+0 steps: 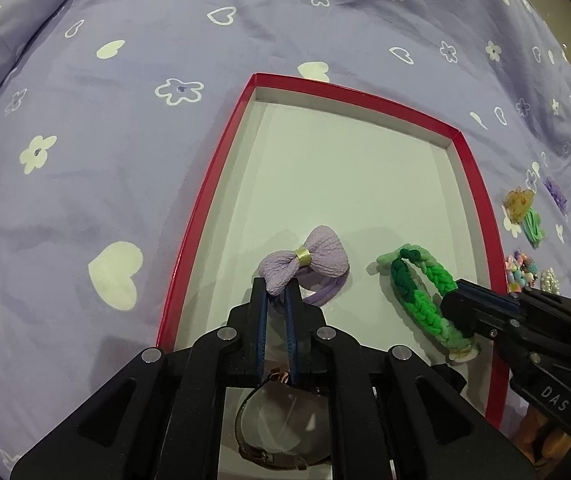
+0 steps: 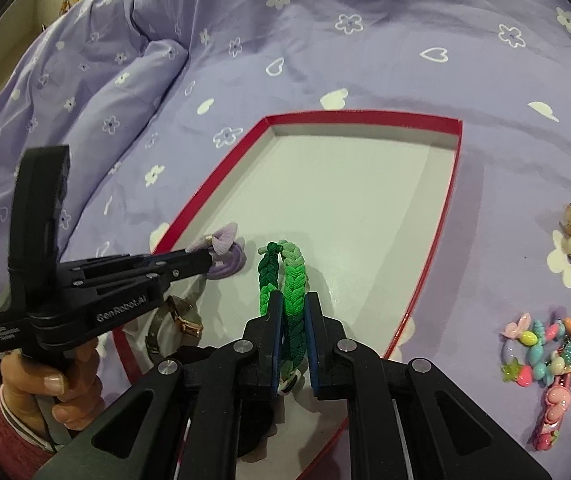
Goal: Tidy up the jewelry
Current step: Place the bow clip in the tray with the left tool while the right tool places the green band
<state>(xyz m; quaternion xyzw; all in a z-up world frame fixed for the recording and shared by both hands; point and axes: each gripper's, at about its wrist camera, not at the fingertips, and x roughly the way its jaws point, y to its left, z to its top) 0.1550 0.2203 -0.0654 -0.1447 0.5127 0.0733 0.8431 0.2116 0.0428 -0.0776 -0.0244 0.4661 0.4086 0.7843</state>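
**Two wrist cameras, one shared tray**

Each fisheye camera rides just behind its own claw, looking steeply down along the fingers, close above the red-rimmed tray (image 1: 221, 184) (image 2: 451, 216). The left view catches the right gripper (image 1: 451, 294) at its right edge; the right view catches the left gripper (image 2: 205, 258) at its left.

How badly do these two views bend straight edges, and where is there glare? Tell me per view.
Left wrist view: the red tray has rims that bow outward, dark vignette at the corners, and a lens low in frame showing pale reflections. Right wrist view: tray rims curve likewise, no strong glare, corners blackened.
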